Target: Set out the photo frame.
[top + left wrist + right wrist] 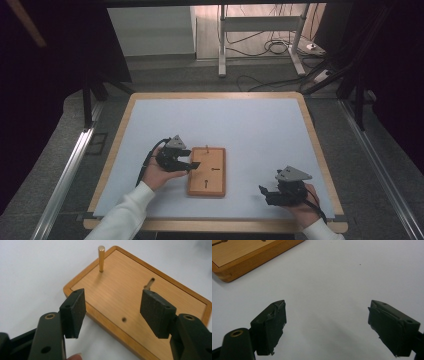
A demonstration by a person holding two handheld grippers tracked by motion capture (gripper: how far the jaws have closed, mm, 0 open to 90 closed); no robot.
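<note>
Wooden board (pixel 140 305) under left tongs (pixel 113 315)

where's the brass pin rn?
The pin stands upright in the wooden board's far corner in the left gripper view, beyond the open left gripper; nothing touches it.

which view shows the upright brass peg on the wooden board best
The left gripper view: the brass peg stands close and sharp at the wooden board's far corner. The high view shows it as a tiny stub; the right gripper view catches the board's corner.
</note>
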